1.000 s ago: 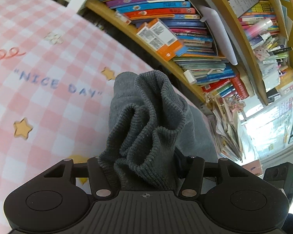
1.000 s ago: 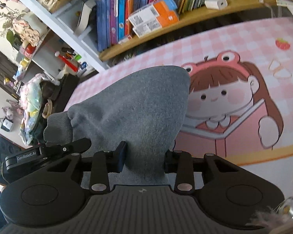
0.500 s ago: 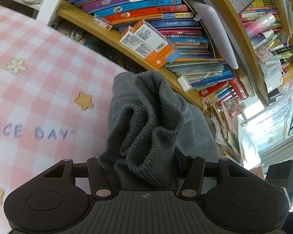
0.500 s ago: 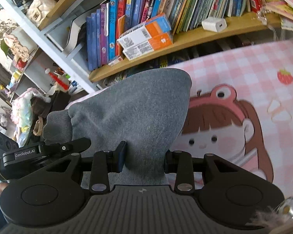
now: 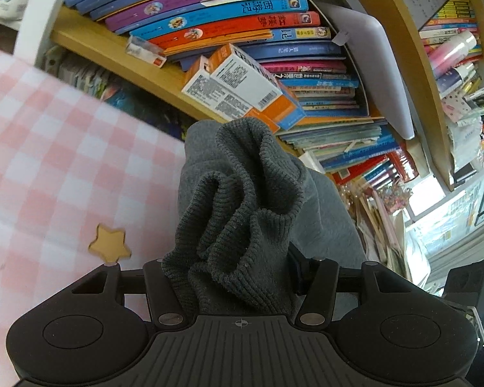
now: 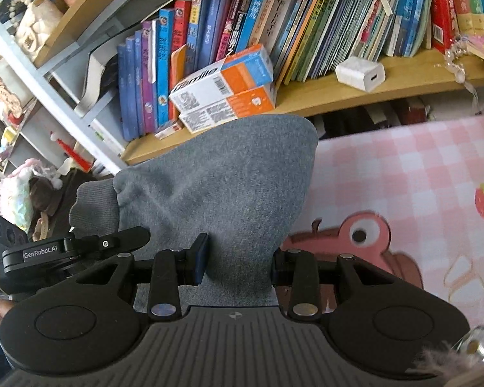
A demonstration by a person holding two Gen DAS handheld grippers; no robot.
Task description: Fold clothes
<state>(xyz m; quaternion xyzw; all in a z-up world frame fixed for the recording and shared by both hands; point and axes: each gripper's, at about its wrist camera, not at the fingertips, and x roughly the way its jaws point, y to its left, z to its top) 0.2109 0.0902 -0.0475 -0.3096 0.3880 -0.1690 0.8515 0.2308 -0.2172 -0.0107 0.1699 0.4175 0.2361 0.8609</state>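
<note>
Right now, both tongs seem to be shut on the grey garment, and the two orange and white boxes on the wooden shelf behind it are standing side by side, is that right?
Not quite: the right wrist view shows the orange and white boxes stacked one on the other on the wooden shelf, not side by side. Otherwise yes: the left tongs and right tongs are each shut on the grey garment.

Each fisheye sits just behind its own claw, looking forward along the fingers, very close to the bunched grey garment [image 5: 242,200] filling mid-frame. Both views face the bookshelf [image 6: 355,93], sharing the orange-and-white boxes [image 5: 242,90] and the pink checked table [image 6: 419,174].
</note>
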